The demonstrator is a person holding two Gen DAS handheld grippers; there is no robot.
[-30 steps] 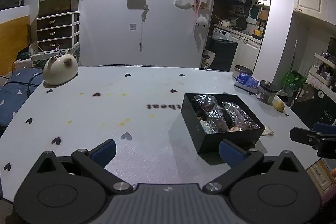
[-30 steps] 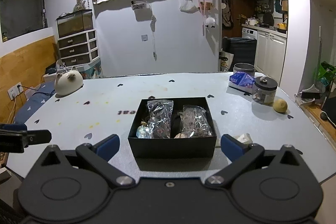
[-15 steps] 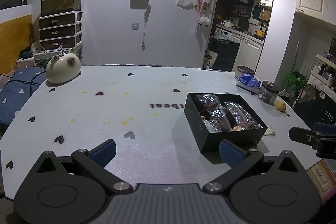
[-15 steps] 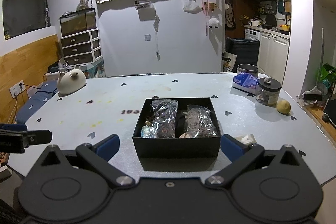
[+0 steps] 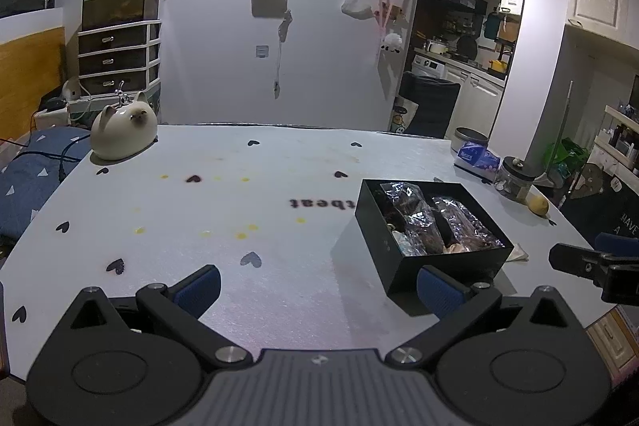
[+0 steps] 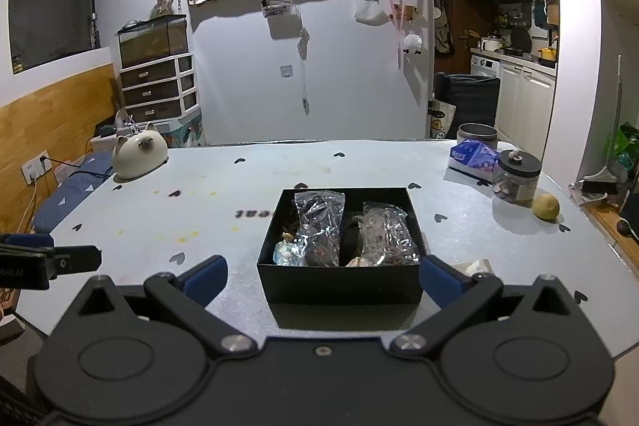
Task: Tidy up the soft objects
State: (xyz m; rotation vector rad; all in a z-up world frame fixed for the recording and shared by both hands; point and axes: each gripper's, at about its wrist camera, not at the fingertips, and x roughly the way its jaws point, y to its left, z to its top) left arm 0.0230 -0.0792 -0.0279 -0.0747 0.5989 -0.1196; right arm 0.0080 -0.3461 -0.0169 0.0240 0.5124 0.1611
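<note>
Left wrist view: the black box [image 5: 433, 240] sits on the right part of the table [image 5: 239, 210], near its near edge, with two crinkled clear bags [image 5: 439, 222] lying side by side inside.
Handling: the bags look light, soft and slippery; the film will likely crumple and slide, so I judge a pinch on a bunched upper fold safer than a grab at the smooth middle.
Left gripper [image 5: 317, 284]: spread wide and empty, held low over bare table at the near edge, the box just beyond its right finger.
Right gripper [image 5: 587, 266]: seen from the side at the far right edge, well apart from the left one.

Right wrist view: the box is dead ahead and centred; the left bag [image 6: 319, 226] stands taller than the right bag [image 6: 385, 232]. Small loose items lie at the near left corner, too small to name.
Right gripper [image 6: 321, 276]: wide apart, holding nothing, level and pointing straight at the box, whose near wall lies between the fingertips.
Bystanders: cat figure [image 6: 139, 156] far left; jar [image 6: 518, 176] and lemon [image 6: 546, 206] at right.
</note>
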